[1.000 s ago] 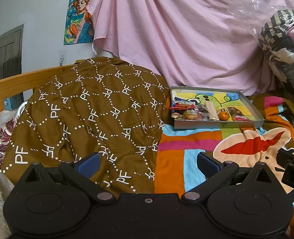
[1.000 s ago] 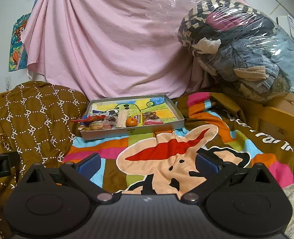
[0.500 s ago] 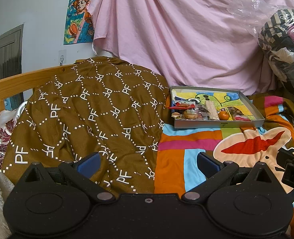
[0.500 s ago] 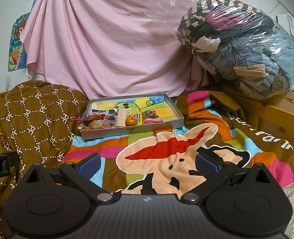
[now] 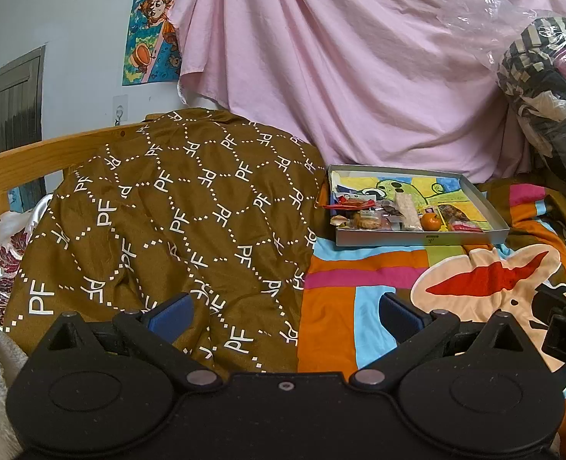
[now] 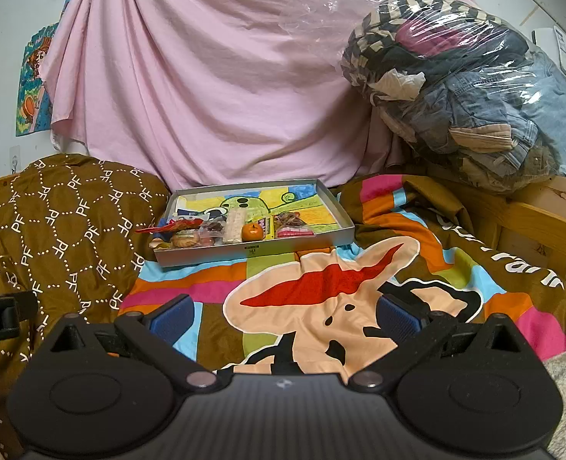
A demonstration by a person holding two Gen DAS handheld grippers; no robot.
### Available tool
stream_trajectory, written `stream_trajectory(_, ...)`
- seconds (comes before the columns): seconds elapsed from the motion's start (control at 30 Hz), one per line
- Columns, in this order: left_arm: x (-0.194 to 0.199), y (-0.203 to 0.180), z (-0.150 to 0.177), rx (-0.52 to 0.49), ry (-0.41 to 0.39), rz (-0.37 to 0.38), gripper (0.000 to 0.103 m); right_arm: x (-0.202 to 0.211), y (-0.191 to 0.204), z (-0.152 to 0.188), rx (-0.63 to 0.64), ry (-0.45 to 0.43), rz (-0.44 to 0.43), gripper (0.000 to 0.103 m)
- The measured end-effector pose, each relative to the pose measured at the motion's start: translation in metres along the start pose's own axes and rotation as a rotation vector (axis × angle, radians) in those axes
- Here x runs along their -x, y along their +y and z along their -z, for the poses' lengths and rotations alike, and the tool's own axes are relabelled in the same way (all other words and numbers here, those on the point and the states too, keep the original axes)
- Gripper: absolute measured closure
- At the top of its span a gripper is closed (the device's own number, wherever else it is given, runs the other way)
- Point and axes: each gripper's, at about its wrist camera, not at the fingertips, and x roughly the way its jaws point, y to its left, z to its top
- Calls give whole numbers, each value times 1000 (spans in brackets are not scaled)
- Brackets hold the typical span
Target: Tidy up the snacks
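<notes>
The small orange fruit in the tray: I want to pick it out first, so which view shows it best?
The right wrist view: the orange fruit sits near the picture's centre, larger, clear among the snacks in the tray. The left wrist view shows it smaller, off to the right.

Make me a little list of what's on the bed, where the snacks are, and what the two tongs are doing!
surface: colourful blanket on a bed
container: shallow grey tray lying on the blanket
snacks: bunched along the tray's near edge, among them a small orange fruit and a round biscuit
left tongs: open, empty, well short of the tray
right tongs: open, empty, well short of the tray
behind: pink sheet
</notes>
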Motion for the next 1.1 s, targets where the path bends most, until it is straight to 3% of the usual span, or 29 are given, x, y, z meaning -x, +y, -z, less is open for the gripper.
stream_trajectory(1.1, 0, 0, 0, -3, 4, 6, 1, -1, -1, 1, 0, 1, 3, 0)
